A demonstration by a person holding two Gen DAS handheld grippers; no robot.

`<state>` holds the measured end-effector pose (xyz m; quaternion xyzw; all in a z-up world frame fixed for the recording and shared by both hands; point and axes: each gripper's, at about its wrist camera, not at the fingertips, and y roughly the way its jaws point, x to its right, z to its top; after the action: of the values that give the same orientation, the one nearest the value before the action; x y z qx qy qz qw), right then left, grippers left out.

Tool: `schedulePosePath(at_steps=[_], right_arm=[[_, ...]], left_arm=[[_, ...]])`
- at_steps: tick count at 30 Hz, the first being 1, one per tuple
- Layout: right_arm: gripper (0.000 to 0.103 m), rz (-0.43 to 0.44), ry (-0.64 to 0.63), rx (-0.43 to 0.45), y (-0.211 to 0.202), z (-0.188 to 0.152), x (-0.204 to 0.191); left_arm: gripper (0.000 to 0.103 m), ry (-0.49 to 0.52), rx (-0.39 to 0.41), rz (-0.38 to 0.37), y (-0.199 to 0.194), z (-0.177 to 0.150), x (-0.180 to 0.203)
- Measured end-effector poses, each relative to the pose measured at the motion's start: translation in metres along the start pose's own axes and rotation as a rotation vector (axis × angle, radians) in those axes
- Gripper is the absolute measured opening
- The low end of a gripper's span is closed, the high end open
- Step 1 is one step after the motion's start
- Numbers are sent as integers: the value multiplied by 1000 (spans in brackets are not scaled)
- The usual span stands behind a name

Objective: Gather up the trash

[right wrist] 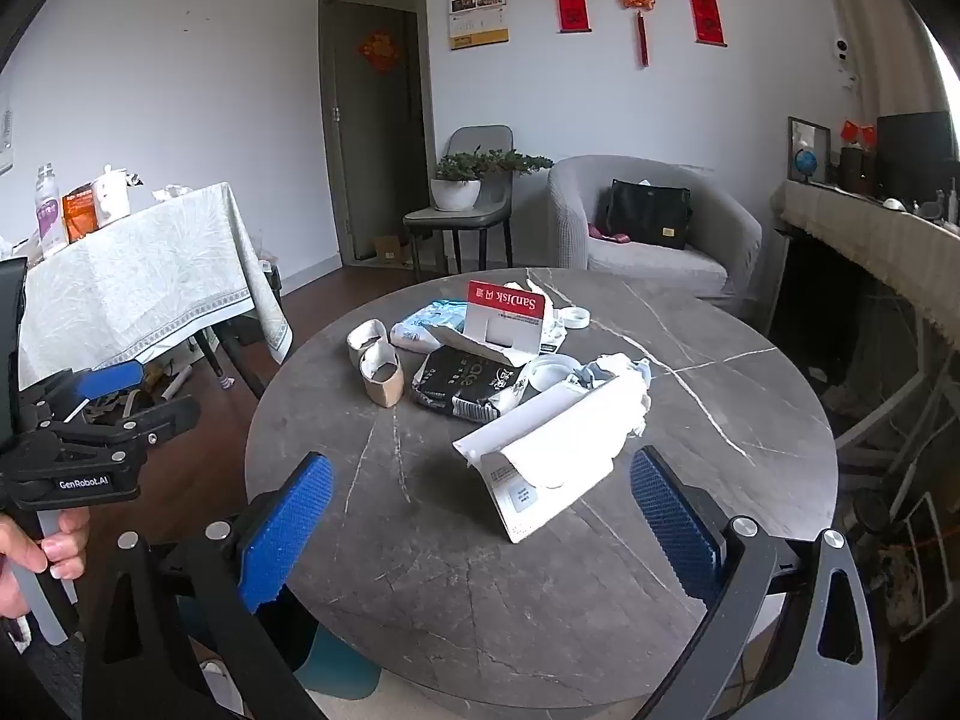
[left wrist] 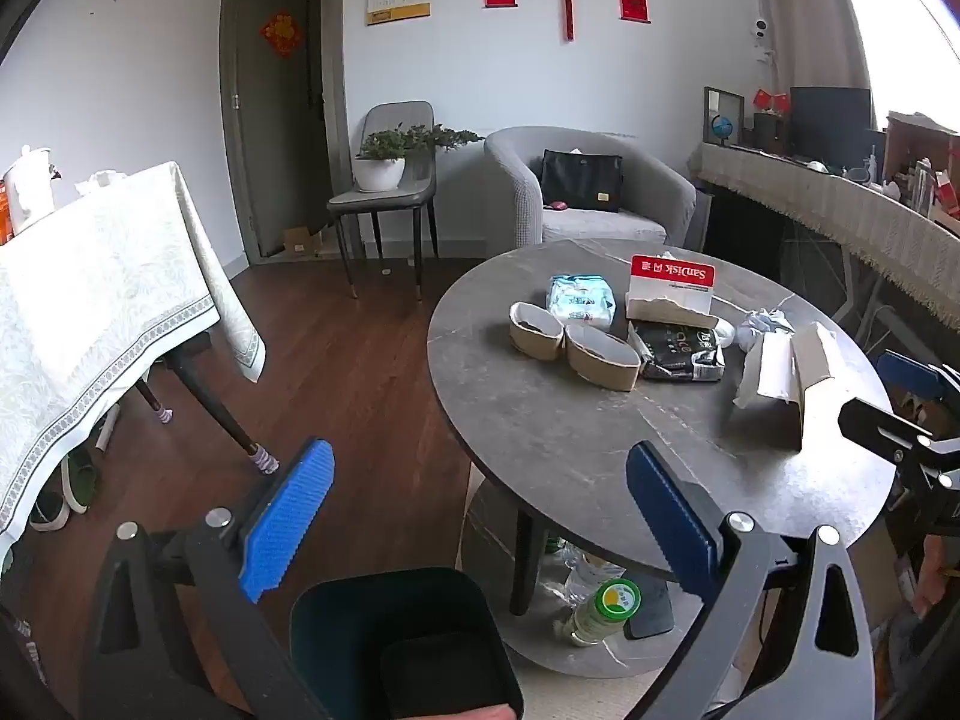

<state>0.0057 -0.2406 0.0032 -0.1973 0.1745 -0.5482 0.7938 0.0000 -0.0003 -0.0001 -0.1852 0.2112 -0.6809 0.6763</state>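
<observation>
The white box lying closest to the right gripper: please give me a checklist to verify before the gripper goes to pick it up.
1. Right gripper open and holding nothing: ok.
2. White box lies ahead between its fingers, not yet touched: ok.
3. Crumpled paper lies on the box and may fall off when lifted: not ok.
4. Left gripper open, holding nothing, off to the side: ok.
5. Dark bin sits below the left gripper, open: ok.
6. Whether the box has contents: cannot tell.

Grey armchair (right wrist: 654,222) against white wall (right wrist: 180,78), wooden floor (left wrist: 336,360)
</observation>
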Motion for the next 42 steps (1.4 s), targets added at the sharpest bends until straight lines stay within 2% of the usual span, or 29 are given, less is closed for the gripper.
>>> schedulePosePath(at_steps=[42], right_arm=[[101, 11, 16, 7, -2, 1, 0]], left_arm=[[100, -13, -12, -7, 3, -2, -1]])
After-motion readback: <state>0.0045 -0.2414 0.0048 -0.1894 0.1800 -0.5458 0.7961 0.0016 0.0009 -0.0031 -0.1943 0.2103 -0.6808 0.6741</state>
